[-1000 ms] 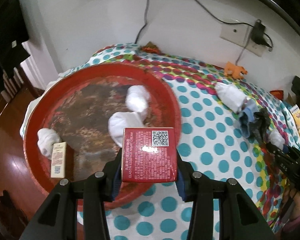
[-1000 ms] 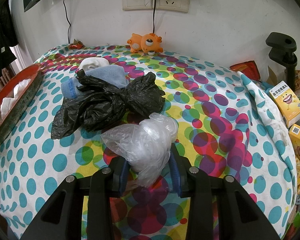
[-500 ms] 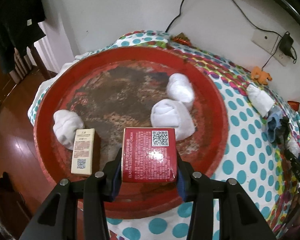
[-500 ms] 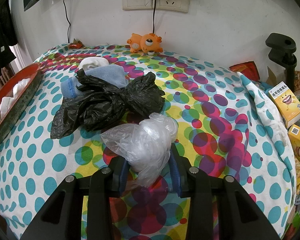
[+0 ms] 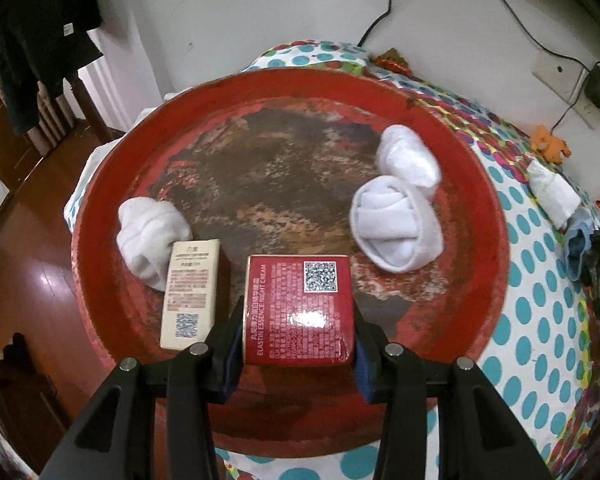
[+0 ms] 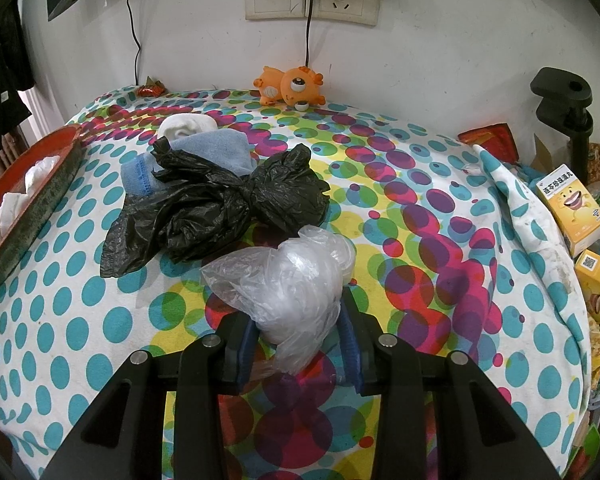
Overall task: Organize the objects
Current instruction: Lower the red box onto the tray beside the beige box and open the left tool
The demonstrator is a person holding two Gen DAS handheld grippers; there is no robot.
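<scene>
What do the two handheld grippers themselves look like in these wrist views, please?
Both look alike: the left gripper and right gripper each have matte black angular frames with triangular cut-outs, four round silver bolt heads across the top, and two black fingers lined with blue pads. No cables, markings or sleeves show.

Red box (image 5: 299, 310) above tray (image 5: 476, 184); clear crumpled bag (image 6: 288, 284)

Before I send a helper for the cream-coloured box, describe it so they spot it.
Find the round red tray on the dotted cloth. Near its front rim lies a slim cream box, propped against a white rolled sock; the neighbouring box is red and gripper-held.
</scene>
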